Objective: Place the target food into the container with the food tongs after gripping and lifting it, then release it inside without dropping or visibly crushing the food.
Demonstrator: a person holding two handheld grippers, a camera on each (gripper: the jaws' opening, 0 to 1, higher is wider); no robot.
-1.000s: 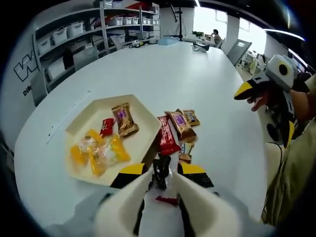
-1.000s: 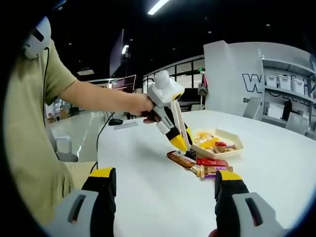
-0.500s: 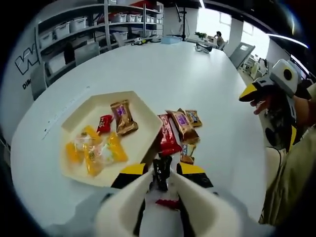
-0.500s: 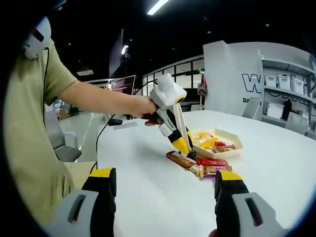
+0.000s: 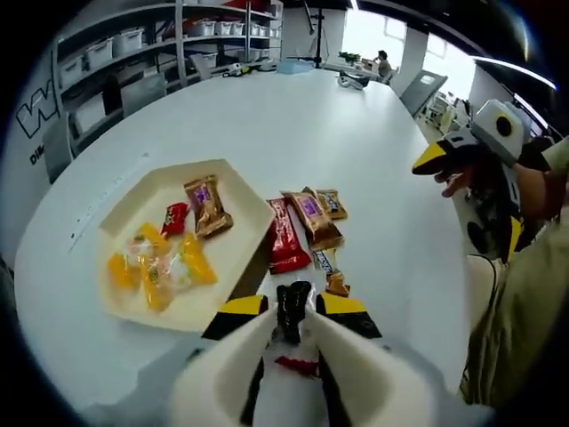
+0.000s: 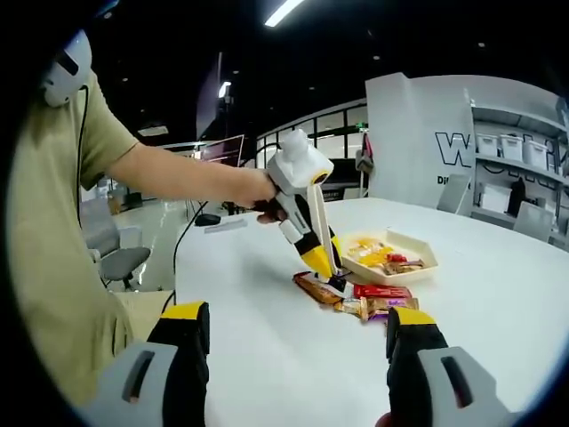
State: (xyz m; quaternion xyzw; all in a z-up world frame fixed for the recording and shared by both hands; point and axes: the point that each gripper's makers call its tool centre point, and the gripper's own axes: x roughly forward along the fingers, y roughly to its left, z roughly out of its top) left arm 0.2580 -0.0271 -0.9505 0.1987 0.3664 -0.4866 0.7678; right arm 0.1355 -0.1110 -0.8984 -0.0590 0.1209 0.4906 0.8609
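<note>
Left gripper jaws pinch a dark wrapped candy at lower centre, above the desk. Carry it level toward the tray at left; right gripper jaws spread

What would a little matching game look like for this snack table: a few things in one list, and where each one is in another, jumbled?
Things:
1. dark wrapped snack
2. red candy
3. long red bar
4. yellow candies

Places:
A. lying on the white table, just outside the tray's edge
B. in the cream tray, beside the brown-and-purple bar
C. pinched between the jaws of the left hand-held gripper
D. bunched at the tray's near end, closest to the left hand-held gripper

Pairs: 1-C, 2-B, 3-A, 4-D
</note>
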